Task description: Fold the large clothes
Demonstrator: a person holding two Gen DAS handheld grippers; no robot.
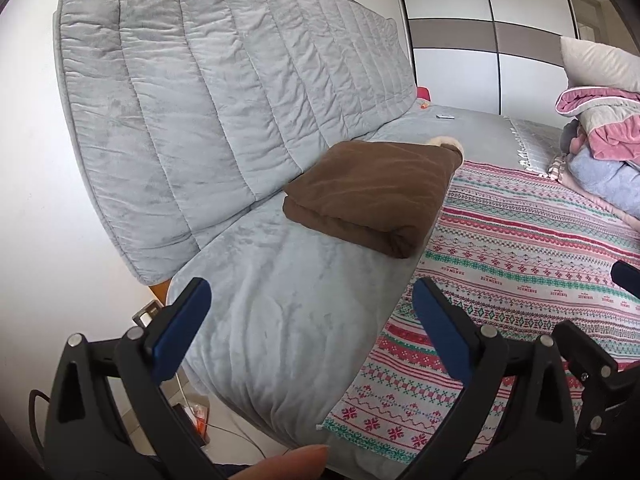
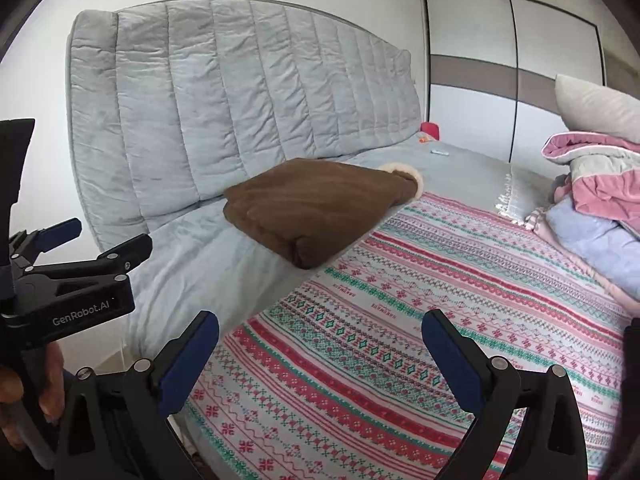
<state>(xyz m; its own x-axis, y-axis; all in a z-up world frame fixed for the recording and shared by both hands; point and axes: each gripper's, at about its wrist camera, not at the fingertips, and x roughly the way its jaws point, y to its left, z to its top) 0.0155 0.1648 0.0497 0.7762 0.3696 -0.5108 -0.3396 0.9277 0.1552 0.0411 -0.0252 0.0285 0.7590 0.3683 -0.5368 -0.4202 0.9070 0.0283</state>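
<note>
Already folded: brown garment (image 1: 368,192) compact, cream cuff showing.

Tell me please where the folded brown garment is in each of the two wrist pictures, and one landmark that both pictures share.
Left wrist view: the folded brown garment lies just right of centre, on the grey cover at the edge of the patterned blanket.
Right wrist view: the folded brown garment lies at centre, slightly left, at the same border.
Shared landmark: the grey quilted backrest rising behind it.
</note>
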